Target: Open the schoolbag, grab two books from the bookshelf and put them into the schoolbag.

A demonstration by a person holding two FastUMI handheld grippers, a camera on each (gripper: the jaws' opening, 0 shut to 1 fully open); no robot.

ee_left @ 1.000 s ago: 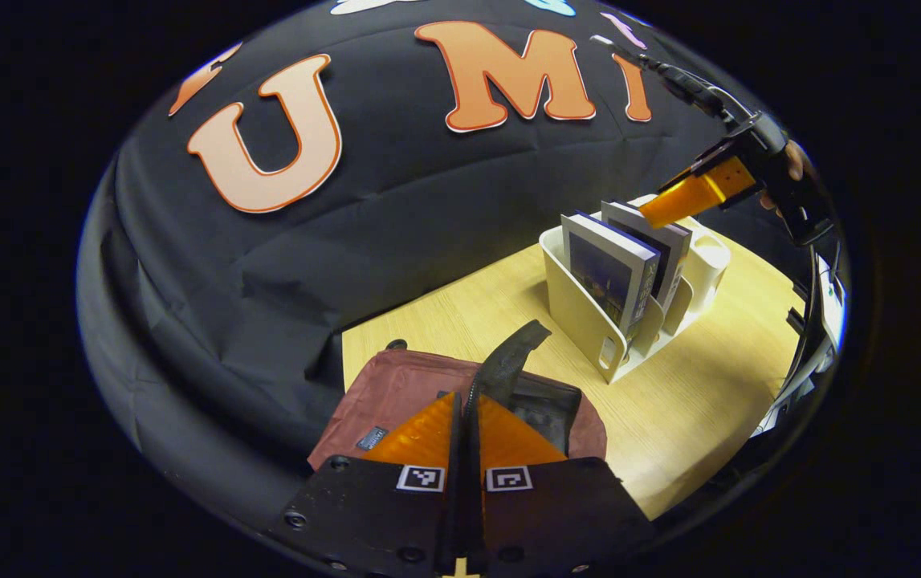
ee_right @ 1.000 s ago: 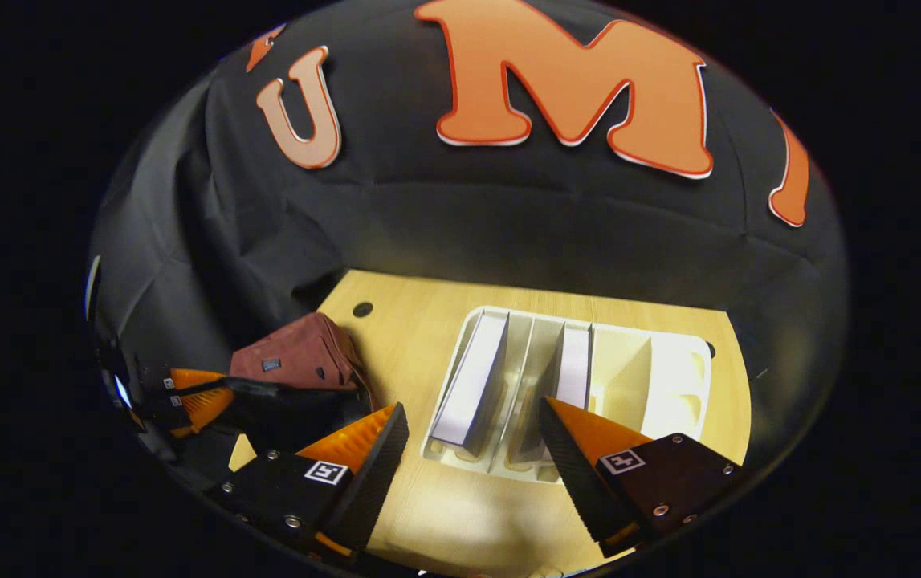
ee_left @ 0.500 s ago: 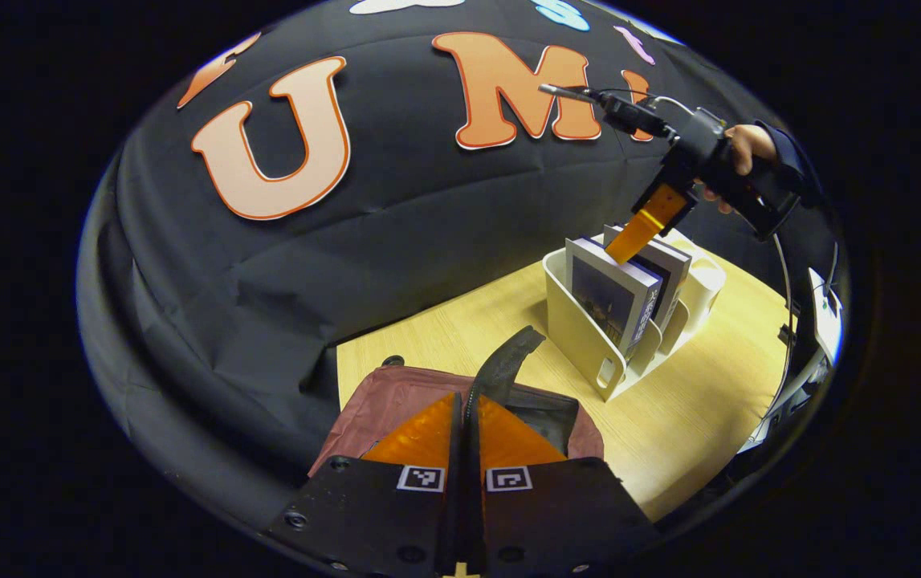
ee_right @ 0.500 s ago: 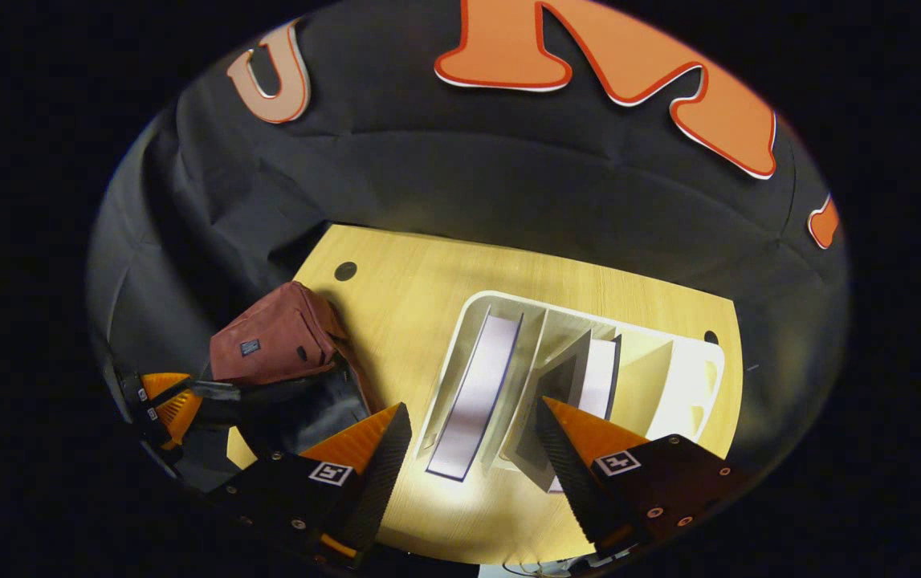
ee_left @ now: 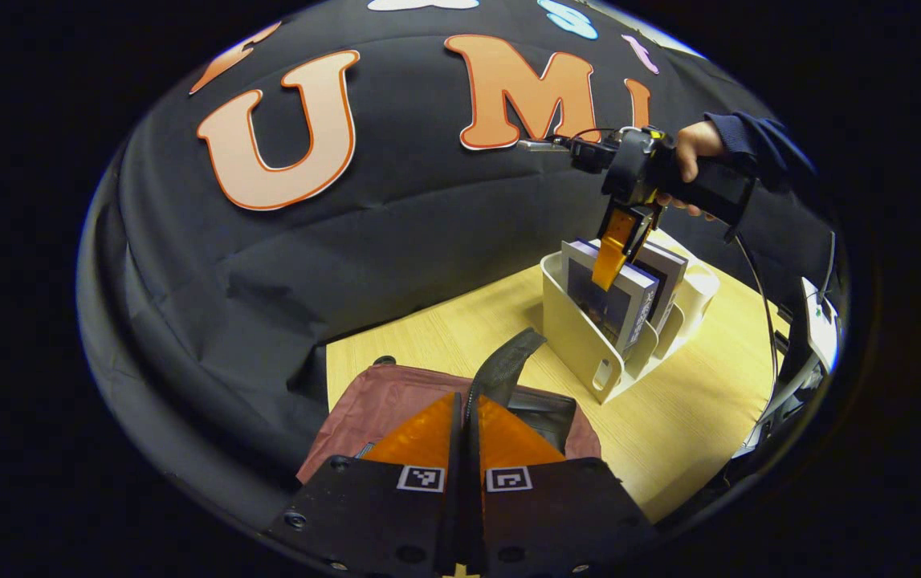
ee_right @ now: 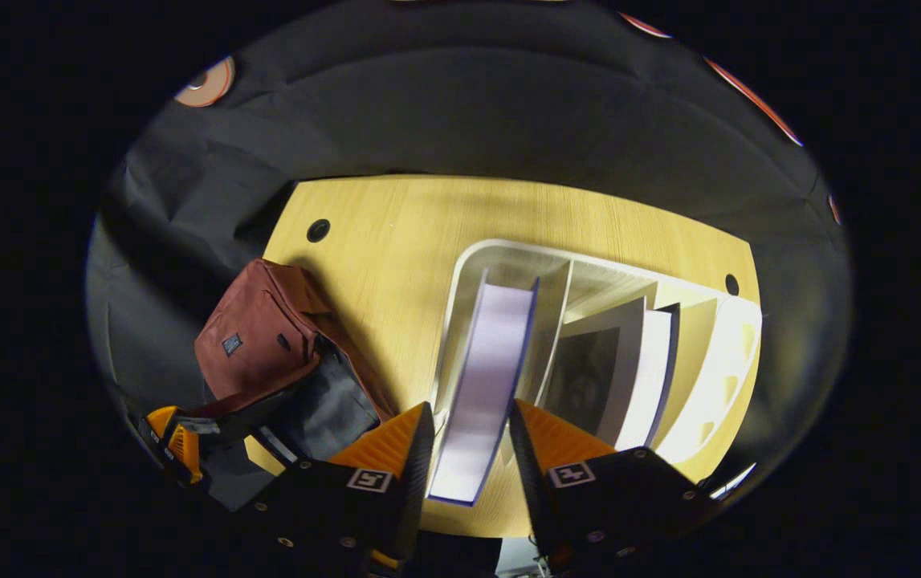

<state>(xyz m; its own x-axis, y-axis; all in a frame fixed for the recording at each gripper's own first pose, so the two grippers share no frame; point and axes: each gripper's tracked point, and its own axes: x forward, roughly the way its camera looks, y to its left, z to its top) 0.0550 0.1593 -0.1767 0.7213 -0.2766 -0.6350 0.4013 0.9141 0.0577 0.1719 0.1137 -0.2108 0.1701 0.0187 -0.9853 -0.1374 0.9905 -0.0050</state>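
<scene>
Upright in the leftmost slot of the cream bookshelf (ee_right: 508, 250) stands the first book (ee_right: 482, 377), page edges up, seen from above in the right gripper view. The right gripper (ee_right: 470, 449) straddles its near end, one finger on each side of the book. The fingers sit just beside the covers; whether they already press on them is hard to judge from this angle, so the grip cannot be told. In the left gripper view the same right gripper (ee_left: 617, 247) points down onto the top of the front book (ee_left: 606, 295), held by a hand (ee_left: 689, 152) in a dark sleeve (ee_left: 757, 144).

A second book (ee_right: 625, 373) leans tilted in the next slot over, its dark cover facing the first slot. In the left gripper view it (ee_left: 661, 269) stands just behind the front book.

The maroon schoolbag (ee_right: 255, 337) sits on the table left of the bookshelf, apart from it, its mouth gaping to show dark lining. In the left gripper view the schoolbag (ee_left: 396, 397) lies just below the left gripper (ee_left: 466, 433), whose fingers are clenched together on the black strap (ee_left: 504, 365) of the schoolbag, which rises between the tips. The left gripper (ee_right: 175, 437) also shows at the far left of the right gripper view, beside the bag's opening.

The light wooden table (ee_left: 693, 409) carries both schoolbag and bookshelf (ee_left: 580, 329).
</scene>
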